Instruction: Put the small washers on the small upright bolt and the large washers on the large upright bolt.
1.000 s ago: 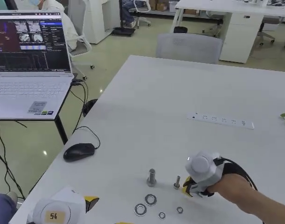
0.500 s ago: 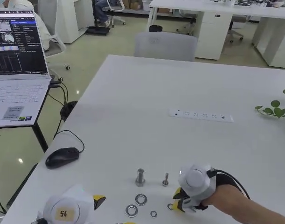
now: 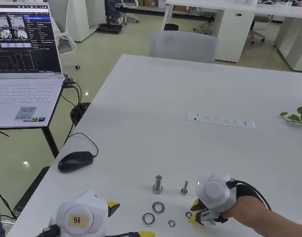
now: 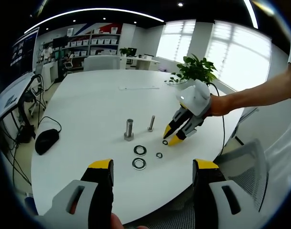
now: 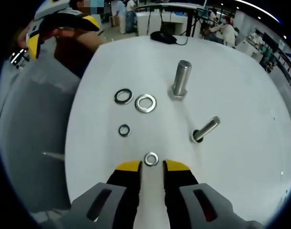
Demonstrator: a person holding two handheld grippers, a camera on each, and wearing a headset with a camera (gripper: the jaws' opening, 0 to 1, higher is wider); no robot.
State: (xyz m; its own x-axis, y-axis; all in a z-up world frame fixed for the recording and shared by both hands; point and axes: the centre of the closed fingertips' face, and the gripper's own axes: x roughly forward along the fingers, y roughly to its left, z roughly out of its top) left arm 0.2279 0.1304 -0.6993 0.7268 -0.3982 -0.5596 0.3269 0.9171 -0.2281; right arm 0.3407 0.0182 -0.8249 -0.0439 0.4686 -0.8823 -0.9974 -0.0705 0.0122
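The right gripper (image 5: 152, 168) sits low, jaws barely parted and empty, tips just short of a small washer (image 5: 151, 159), seemingly lined up for a pinch. The small bolt (image 5: 205, 129) stands just beyond, on the far side. The left gripper (image 4: 152, 167) hangs near left, wide open, holding nothing.

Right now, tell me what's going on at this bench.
A person works two handheld grippers at a white table. The right gripper is down at the table, jaws slightly apart just behind a small washer near the small bolt. The left gripper hangs at the near edge, jaws wide, empty. Two large washers and a second small washer lie flat. The large bolt and small bolt both stand bare.
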